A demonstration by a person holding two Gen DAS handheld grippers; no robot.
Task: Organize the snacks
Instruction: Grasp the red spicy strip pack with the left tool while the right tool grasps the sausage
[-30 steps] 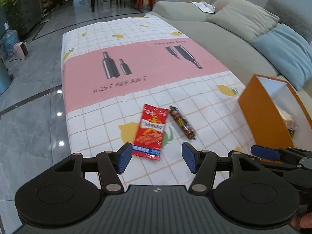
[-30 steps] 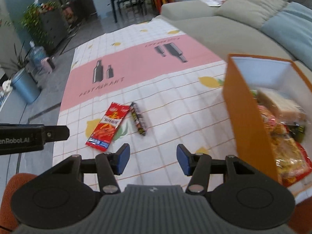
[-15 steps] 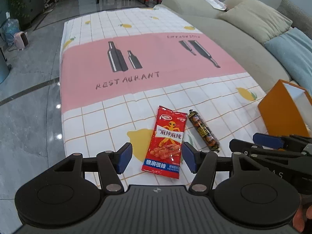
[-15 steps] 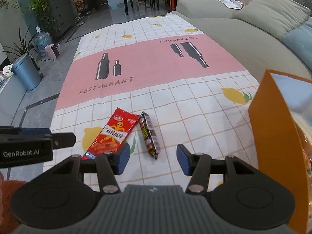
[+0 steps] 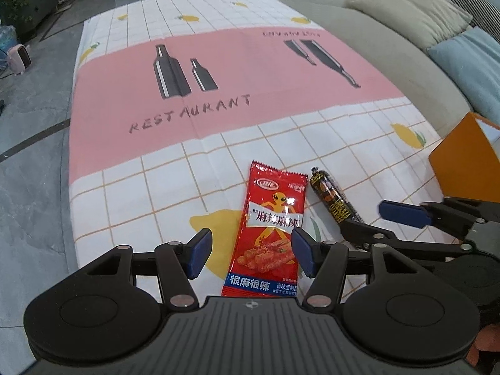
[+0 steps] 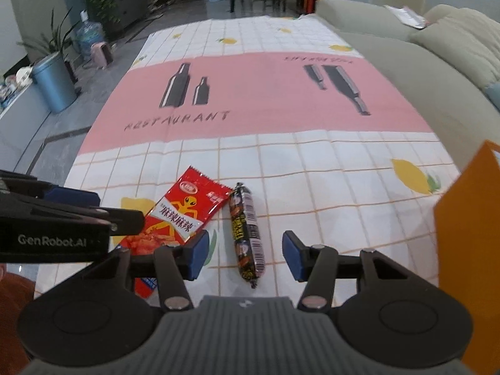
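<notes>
Right wrist view: we see the sausage stick (image 6: 247, 234) flat on the tablecloth (image 6: 312, 162), long axis 12 to 6, between the right gripper (image 6: 243, 256) jaws, which have just been closing, pads clear. Red snack packet (image 5: 270, 237) lies between the left gripper (image 5: 250, 251) jaws, open. Orange box (image 6: 468, 234) at 3; sofa (image 5: 390, 40) at 1.
</notes>
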